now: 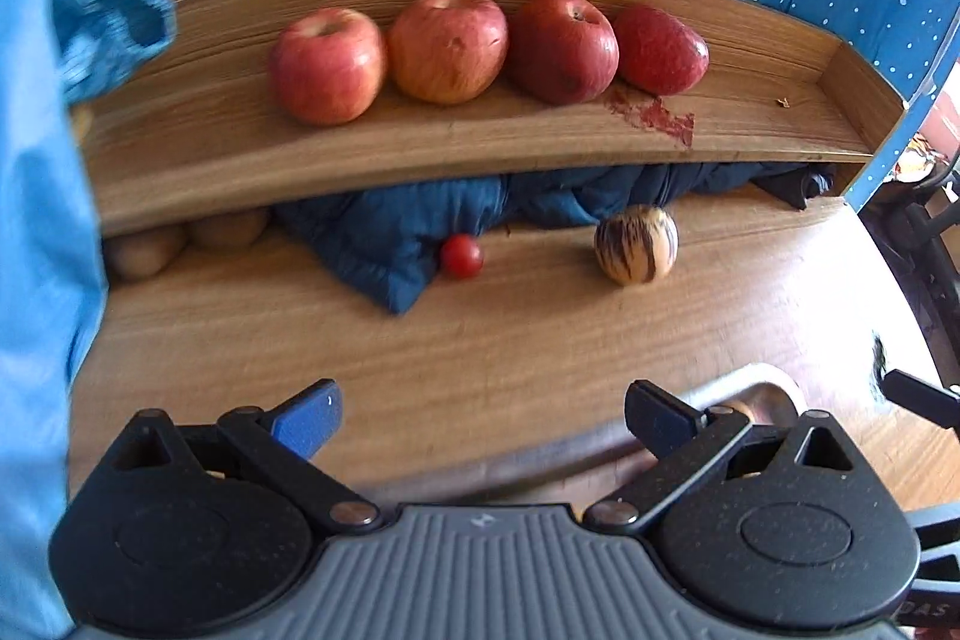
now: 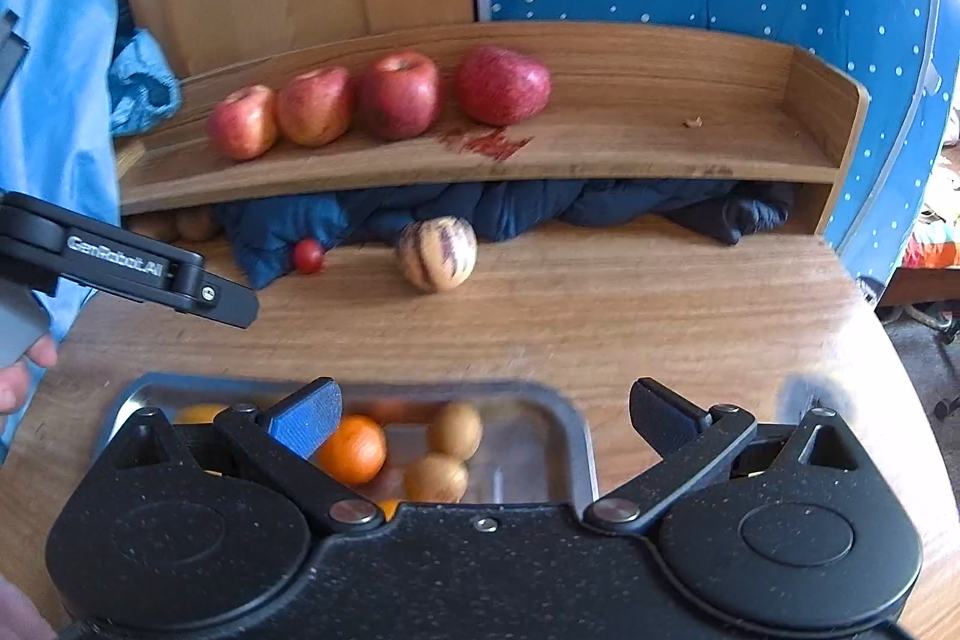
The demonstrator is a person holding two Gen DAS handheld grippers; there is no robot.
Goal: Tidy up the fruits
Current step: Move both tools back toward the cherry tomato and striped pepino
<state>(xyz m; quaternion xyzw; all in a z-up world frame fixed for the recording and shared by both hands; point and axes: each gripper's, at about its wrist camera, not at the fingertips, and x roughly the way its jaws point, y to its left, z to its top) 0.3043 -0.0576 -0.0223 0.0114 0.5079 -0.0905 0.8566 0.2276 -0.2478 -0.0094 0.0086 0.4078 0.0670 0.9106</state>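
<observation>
Your left gripper point(image 1: 483, 415) and right gripper point(image 2: 486, 415): fingers wide, holding nothing. Four red apples point(image 1: 447, 47) line curved wooden shelf point(image 1: 780, 124); rectangular metal tray point(image 2: 567, 424) holds round orange point(image 2: 352, 448).

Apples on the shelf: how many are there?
4, in one row on the shelf: left apple, second apple, third apple, and right apple lying tilted by a red smear. None elsewhere; the cloth at left may hide more.

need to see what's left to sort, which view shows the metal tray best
The right wrist view: the metal tray lies open below the right gripper, with oranges and brown fruits inside. The left wrist view catches only its blurred rim.
</observation>
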